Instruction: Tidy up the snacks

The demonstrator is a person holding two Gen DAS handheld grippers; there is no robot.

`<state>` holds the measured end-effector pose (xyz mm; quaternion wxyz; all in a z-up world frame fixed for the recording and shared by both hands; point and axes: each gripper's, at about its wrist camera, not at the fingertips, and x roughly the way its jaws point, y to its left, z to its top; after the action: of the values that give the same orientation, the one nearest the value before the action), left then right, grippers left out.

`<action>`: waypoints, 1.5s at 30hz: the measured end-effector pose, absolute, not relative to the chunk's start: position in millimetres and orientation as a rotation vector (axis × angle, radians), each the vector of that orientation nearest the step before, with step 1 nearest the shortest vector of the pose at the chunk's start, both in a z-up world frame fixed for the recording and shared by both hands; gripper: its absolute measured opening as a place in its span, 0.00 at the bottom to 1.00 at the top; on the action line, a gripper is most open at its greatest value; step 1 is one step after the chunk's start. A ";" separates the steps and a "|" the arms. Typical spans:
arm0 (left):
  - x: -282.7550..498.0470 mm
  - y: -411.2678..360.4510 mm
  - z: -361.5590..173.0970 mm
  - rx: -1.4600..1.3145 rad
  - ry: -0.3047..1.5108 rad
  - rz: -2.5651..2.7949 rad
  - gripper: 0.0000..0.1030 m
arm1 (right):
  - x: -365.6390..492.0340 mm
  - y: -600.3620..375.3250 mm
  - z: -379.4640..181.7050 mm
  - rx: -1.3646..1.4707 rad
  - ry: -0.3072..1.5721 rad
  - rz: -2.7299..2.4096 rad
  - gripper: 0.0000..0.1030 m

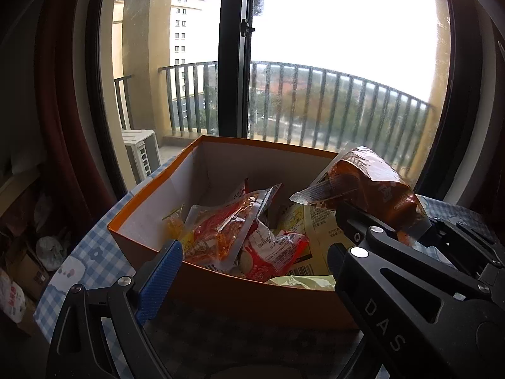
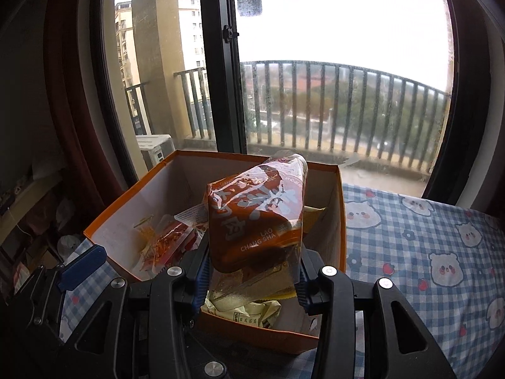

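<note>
Left wrist: left gripper (image 1: 252, 262) wide open, holding nothing, over the orange box (image 1: 151, 195) of snack packets (image 1: 227, 230); brown packet (image 1: 372, 189) at two o'clock. Right wrist: right gripper (image 2: 252, 281) clamped on brown packet (image 2: 255, 221), above box (image 2: 342, 221) at twelve o'clock.

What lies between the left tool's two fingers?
In the left wrist view, the left tool stands open and grips nothing; between its fingers show the orange box's near wall and the red snack packets inside.
</note>
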<state>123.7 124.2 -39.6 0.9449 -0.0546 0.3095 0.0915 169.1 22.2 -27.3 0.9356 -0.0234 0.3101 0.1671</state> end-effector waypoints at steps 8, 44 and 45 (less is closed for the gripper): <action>128.6 127.4 -51.0 -0.085 0.656 0.231 0.91 | 178.7 37.6 -43.6 -0.041 0.676 0.312 0.53; 33.5 77.0 -21.3 -0.065 0.500 0.099 0.99 | 59.0 -68.9 -0.4 0.022 0.473 0.141 0.91; 29.7 72.6 -20.1 -0.065 0.498 0.097 0.99 | 54.3 -76.1 0.2 0.028 0.467 0.137 0.90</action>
<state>29.7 72.6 -20.1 0.9675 -0.0323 0.2462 0.0481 54.3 -76.1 0.2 0.9705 0.0137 0.2311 0.0680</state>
